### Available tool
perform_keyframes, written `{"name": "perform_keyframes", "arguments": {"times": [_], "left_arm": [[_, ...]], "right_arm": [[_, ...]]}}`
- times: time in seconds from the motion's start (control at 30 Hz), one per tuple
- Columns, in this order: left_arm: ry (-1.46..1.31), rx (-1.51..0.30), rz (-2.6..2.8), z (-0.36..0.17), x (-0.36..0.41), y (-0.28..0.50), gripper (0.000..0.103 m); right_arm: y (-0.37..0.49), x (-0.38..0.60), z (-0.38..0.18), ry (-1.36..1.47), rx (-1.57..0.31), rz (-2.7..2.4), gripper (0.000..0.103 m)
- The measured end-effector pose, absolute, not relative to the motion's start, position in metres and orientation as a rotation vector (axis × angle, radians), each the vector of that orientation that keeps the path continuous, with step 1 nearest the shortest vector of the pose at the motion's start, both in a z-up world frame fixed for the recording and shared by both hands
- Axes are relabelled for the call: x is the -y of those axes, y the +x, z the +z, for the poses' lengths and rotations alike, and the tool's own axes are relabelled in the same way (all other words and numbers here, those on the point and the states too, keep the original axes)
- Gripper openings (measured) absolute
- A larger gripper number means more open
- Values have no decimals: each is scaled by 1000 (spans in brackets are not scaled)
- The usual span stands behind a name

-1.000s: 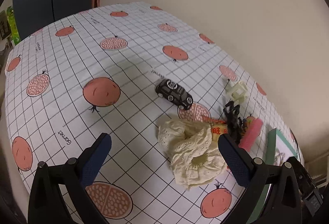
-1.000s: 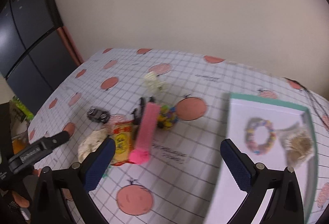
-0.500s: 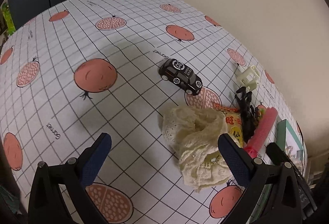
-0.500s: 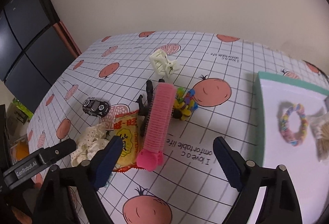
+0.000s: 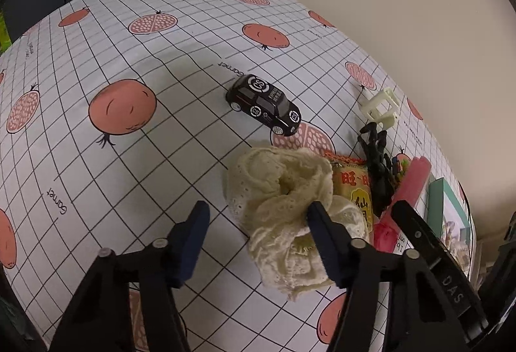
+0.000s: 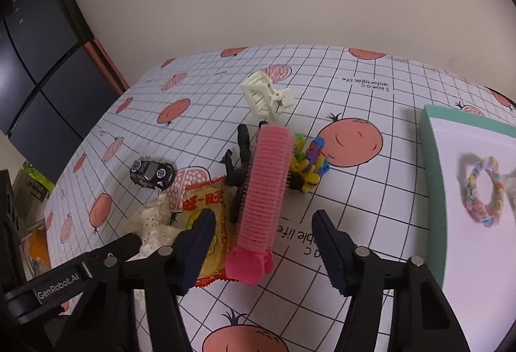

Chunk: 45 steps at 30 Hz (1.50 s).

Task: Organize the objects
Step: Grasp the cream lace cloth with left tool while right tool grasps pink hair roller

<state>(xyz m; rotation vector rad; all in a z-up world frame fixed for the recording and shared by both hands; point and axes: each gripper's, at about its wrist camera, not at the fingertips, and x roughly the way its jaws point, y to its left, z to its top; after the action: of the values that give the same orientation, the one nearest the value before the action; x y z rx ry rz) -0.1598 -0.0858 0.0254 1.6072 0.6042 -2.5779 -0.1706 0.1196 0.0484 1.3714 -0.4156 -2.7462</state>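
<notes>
The left gripper (image 5: pixel 258 239) hangs with jaws apart around the near part of a cream lace cloth (image 5: pixel 283 206) on the desk (image 5: pixel 129 45). A black toy car (image 5: pixel 264 105) sits beyond it, a snack packet (image 5: pixel 353 187) touching the cloth's right side.

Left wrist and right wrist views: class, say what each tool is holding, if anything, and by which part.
Nothing is held. The left tool is open over the cream lace cloth; the right tool is open around the pink hair roller.
</notes>
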Motion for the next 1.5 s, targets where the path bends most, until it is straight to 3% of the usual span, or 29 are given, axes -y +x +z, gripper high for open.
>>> {"name": "perform_keyframes", "arguments": {"times": [0.2, 0.53, 0.97, 1.5], "left_arm": [[1650, -577, -2559, 18, 80, -162, 60], [1648, -518, -2566, 15, 75, -162, 59], [1645, -526, -2602, 17, 68, -164, 17], [1584, -654, -2597, 28, 82, -165, 13]], "right_arm": [[-174, -114, 36, 1430, 384, -2723, 48], [-174, -118, 28, 1472, 404, -2710, 39], [-169, -123, 28, 1459, 406, -2705, 29], [-166, -128, 34, 1491, 409, -2700, 27]]}}
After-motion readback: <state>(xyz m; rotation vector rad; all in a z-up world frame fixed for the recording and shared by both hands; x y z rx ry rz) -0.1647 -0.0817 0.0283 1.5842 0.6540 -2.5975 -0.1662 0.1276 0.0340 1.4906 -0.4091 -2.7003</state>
